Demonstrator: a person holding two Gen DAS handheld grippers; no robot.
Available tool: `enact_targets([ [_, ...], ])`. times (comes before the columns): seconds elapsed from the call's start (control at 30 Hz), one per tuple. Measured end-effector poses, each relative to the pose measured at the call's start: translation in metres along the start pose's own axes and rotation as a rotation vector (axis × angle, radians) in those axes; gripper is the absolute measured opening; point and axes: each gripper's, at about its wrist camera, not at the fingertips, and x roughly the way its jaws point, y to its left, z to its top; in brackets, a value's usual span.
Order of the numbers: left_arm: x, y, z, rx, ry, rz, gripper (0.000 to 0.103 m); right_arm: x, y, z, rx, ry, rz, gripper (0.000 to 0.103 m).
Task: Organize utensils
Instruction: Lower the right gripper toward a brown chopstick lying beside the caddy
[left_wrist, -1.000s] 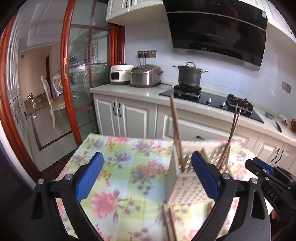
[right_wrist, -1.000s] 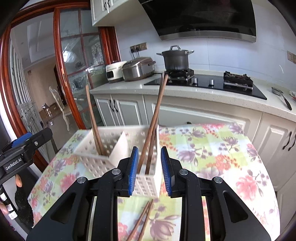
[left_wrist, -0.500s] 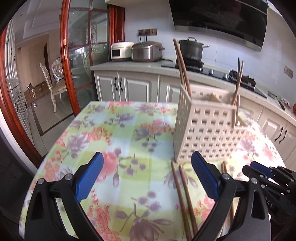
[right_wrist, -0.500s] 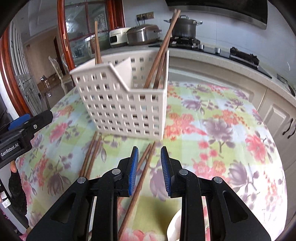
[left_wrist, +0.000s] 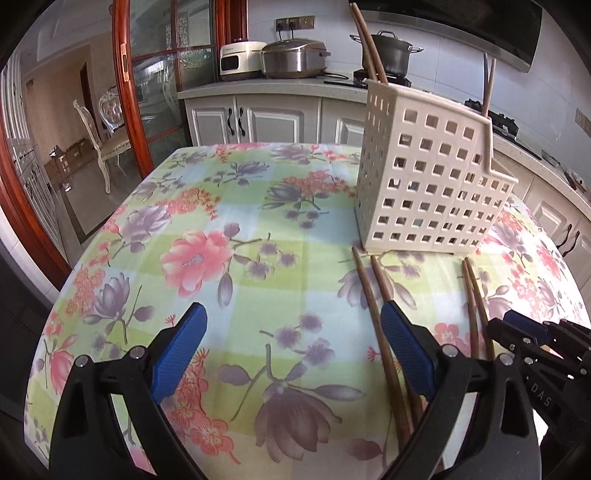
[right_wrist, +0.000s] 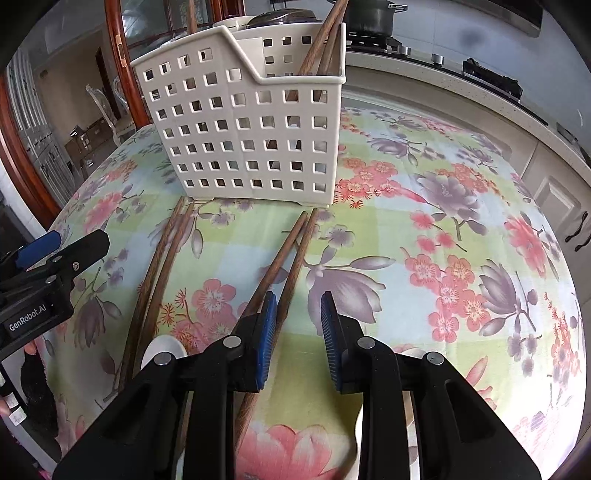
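Left wrist view. My left claw (left_wrist: 291, 354) hangs wide apart over the floral counter (left_wrist: 258, 229), gripping nothing. Item: white perforated caddy (left_wrist: 432, 184), upright, toward the far right of the cloth, with chopsticks standing in it at two spots. Item: one loose chopstick pair (left_wrist: 376, 295) lying flat, far tips touching or just short of the caddy's foot, near ends running under my right-hand finger. Item: a second loose pair (left_wrist: 474, 306) just beside it, near the right claw's tip. Risk: the finger sits across the first pair; if I close from here I judge I would pinch one stick and roll its partner aside.

Right wrist view. My right claw (right_wrist: 298, 332) is slightly apart, empty. Item: the near chopstick pair (right_wrist: 291, 251) passes under the left finger, not between the two. Item: the other pair (right_wrist: 162, 258) lies well left. Item: white dishes (right_wrist: 162, 350) peek from under the claw body; what kind I cannot tell. Risk: closing now likely catches nothing or scissors the sticks apart; pushing forward along them could shove the light caddy or tip it, spilling the standing chopsticks.
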Motion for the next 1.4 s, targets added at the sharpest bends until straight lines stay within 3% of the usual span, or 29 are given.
enact_targets([
  [0.4, 0.015, -0.002, -0.010, 0.013, 0.076, -0.048, 0.071, 0.010, 0.013, 0.004, -0.038, 0.031, -0.038, 0.023],
  [0.83, 0.039, -0.024, -0.001, 0.018, 0.131, -0.102, 0.056, 0.016, 0.011, 0.012, -0.031, 0.032, -0.047, 0.022],
  [1.07, 0.045, -0.040, 0.002, 0.074, 0.127, -0.054, 0.042, 0.016, 0.011, 0.011, -0.029, 0.029, -0.046, 0.022],
  [1.23, 0.042, -0.041, 0.000, 0.079, 0.118, -0.047, 0.023, 0.016, 0.011, 0.011, -0.030, 0.024, -0.049, 0.022],
  [1.4, 0.041, -0.045, -0.001, 0.090, 0.111, -0.043, 0.016, 0.016, 0.011, 0.010, -0.030, 0.018, -0.053, 0.022],
])
